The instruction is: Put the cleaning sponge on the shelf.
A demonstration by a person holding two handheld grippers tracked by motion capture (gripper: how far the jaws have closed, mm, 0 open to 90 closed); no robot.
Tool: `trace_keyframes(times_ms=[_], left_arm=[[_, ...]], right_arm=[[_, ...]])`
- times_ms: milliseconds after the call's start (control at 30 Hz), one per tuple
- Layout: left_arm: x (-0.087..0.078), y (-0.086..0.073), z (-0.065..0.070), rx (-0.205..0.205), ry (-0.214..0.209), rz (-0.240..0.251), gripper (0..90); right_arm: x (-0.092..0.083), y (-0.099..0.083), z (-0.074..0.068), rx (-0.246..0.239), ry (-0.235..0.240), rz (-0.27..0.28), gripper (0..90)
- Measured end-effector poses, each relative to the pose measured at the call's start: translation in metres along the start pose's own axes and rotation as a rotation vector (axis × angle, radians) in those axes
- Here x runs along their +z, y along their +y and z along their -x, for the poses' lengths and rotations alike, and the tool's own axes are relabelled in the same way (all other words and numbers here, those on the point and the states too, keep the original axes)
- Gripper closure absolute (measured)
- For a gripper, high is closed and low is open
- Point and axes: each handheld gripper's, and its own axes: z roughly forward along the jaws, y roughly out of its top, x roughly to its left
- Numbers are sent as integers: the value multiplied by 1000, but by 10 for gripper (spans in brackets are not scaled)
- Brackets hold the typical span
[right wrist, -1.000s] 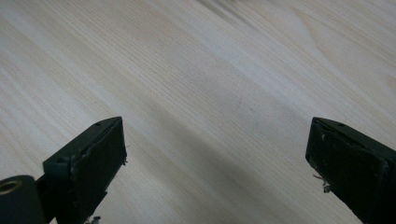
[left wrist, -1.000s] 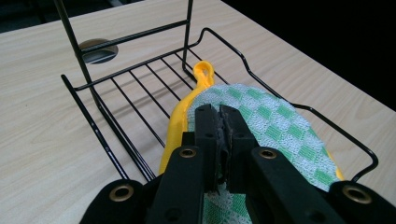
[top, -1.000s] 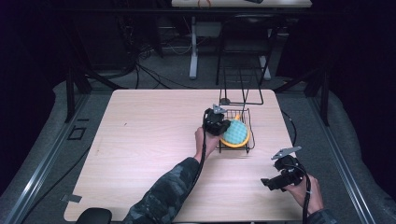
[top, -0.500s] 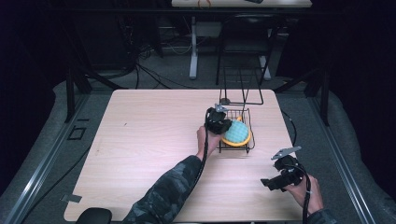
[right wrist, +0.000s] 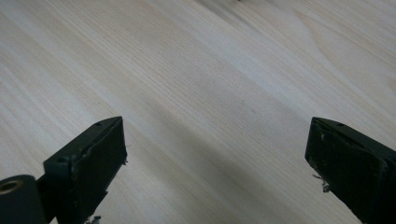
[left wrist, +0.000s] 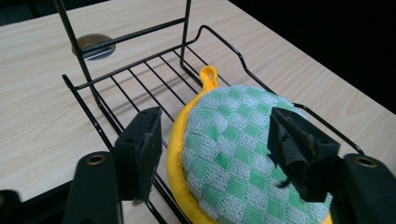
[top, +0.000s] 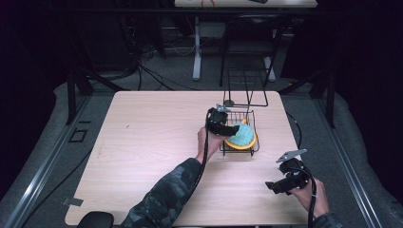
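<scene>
Over the table's (top: 142, 142) left half, bare wood. Toward the right edge, the left gripper (left wrist: 215, 154) hangs over the wire basket (left wrist: 116, 77), jaws spread, one on each side of the pot holder (left wrist: 229, 154), a green-and-white checked pad with a yellow rim and hanging loop. It lies inside the basket, loop pointing at the far wall; the right jaw may brush it, but nothing is clamped. Cannot tell if this is a release or the start of a pick. My read: if placing, the job is about finished, only the pull-back left. Near the front right corner, the right gripper (top: 285, 178) idles above bare wood, jaws wide apart, empty
</scene>
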Motion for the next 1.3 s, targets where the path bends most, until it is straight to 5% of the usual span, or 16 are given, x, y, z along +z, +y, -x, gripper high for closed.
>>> trace_keyframes(times_ms=[467, 1300], left_arm=[[-38, -7, -5, 46, -4, 17, 173], [-119, -28, -31, 123, 70, -12, 67]], right_arm=[[1, 1, 0, 4, 6, 1, 50], [1, 3, -2, -9, -3, -9, 56]])
